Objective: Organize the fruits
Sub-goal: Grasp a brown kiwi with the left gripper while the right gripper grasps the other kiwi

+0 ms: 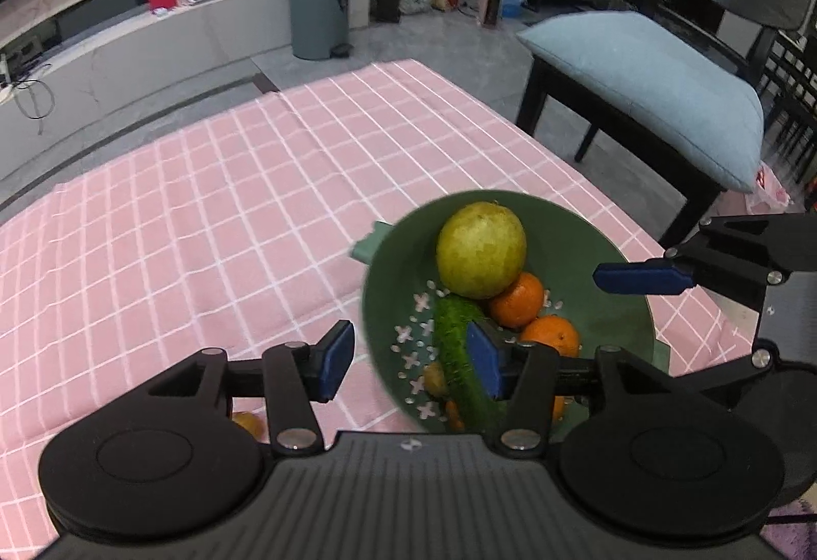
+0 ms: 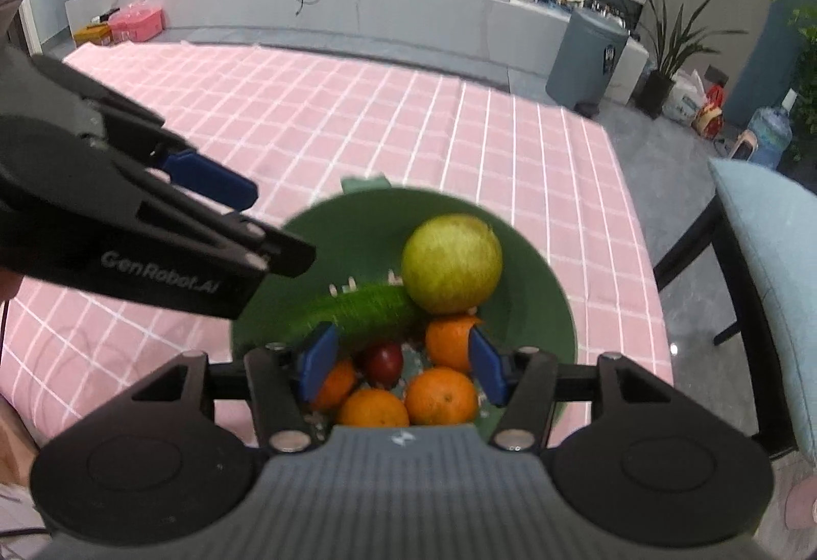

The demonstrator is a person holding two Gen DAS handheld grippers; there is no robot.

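A green bowl (image 1: 602, 248) (image 2: 536, 274) stands on the pink checked tablecloth. It holds a yellow-green pomelo (image 1: 481, 249) (image 2: 451, 263), a green cucumber (image 1: 454, 340) (image 2: 367, 312), several oranges (image 1: 518, 299) (image 2: 441, 395) and a dark red fruit (image 2: 384, 362). My left gripper (image 1: 408, 356) is open over the bowl's left rim, nothing between its pads. My right gripper (image 2: 398, 366) is open and empty just above the fruit in the bowl. A small orange fruit (image 1: 247, 422) lies on the cloth under my left gripper.
The pink tablecloth (image 1: 204, 213) (image 2: 383, 121) covers the table. A black chair with a blue cushion (image 1: 648, 85) (image 2: 766, 243) stands right of the table. A grey bin (image 1: 317, 11) (image 2: 587, 54) stands on the floor beyond.
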